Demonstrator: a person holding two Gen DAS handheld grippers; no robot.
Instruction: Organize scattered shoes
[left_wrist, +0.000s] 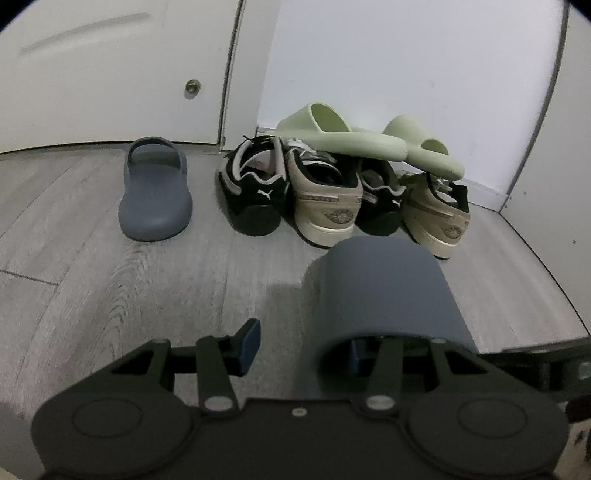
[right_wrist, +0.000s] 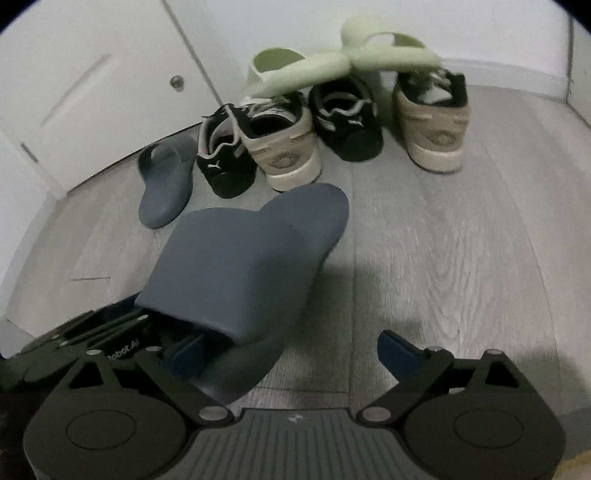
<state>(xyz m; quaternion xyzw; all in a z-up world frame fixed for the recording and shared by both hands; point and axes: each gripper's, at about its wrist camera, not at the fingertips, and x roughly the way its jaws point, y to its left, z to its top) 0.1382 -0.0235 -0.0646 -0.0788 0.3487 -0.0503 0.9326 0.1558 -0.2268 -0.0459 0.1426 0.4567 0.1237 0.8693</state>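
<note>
While the left gripper stood wide open, one finger sat under the blue slide's strap. The right gripper gaped too, holding nothing.

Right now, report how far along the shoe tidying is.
Done: black sneakers and beige sneakers stand alternating against the wall, and one blue slide sits left of them. In hand: the second blue slide, with the left gripper at its strap, jaws wide; the right gripper is open. Left: set that slide beside its mate, and probably take the green slides off the sneakers.
</note>
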